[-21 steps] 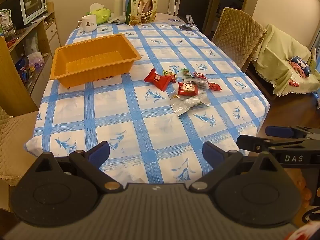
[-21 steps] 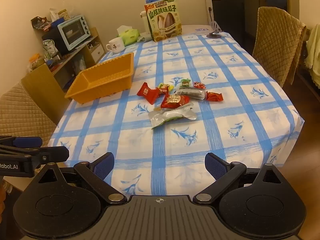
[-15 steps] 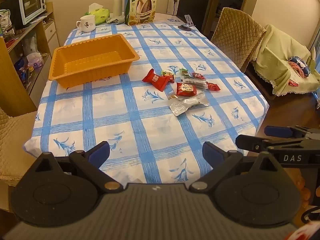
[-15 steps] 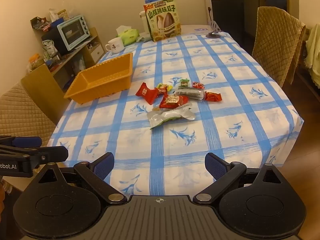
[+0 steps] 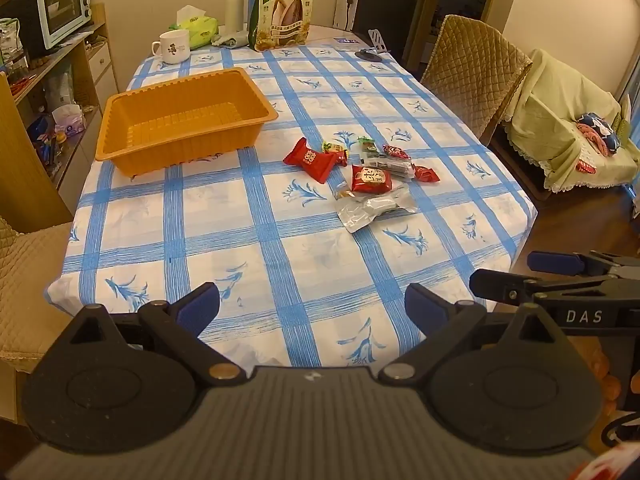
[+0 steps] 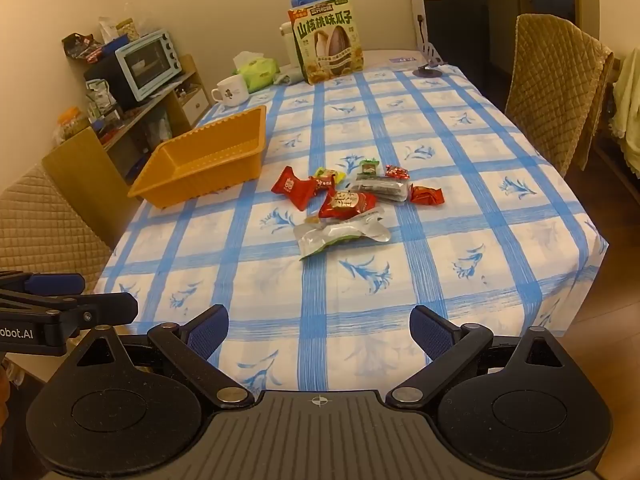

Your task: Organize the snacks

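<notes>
Left wrist view: snack packets (image 5: 362, 174) lie well beyond both wide-open, empty grippers, left gripper (image 5: 312, 306) and right gripper (image 6: 319, 328), beside an orange tray (image 5: 184, 120) on the blue-checked tablecloth (image 5: 280, 248).

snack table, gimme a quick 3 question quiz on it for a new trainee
1. True or false: the orange basket already holds snacks.
2. Which lies nearest the table's near edge: A) the silver pouch, B) the red candy, C) the white mug?
3. Fill in: the left gripper and right gripper both have their jaws ____.

Key: 1 false, it is empty; 2 A; 3 open, nothing between them.
</notes>
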### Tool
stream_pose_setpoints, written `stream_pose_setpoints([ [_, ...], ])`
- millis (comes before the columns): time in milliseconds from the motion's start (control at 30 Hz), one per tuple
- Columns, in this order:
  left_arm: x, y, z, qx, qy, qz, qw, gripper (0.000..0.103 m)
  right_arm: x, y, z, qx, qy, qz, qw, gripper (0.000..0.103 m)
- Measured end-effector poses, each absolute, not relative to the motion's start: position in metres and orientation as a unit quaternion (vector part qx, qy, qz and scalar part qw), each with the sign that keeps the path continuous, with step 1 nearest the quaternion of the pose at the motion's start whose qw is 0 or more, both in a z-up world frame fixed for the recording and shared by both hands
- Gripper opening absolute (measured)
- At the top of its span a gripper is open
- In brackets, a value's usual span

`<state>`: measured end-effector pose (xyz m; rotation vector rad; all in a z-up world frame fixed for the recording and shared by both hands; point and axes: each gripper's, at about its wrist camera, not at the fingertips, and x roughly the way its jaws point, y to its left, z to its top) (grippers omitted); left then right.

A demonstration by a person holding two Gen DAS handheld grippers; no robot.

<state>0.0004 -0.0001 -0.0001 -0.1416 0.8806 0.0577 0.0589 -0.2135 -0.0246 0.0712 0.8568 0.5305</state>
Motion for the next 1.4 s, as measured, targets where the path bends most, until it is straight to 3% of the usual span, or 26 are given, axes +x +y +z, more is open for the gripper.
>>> stream_pose_setpoints([
  [1400, 0.0034, -0.0068, 0.0015, -0.07, 0.424, 0.027, 0.902, 0.099, 0.0574, -0.2105, -0.0219, 0.032, 0.408, 0.255, 0.876, 0.097],
])
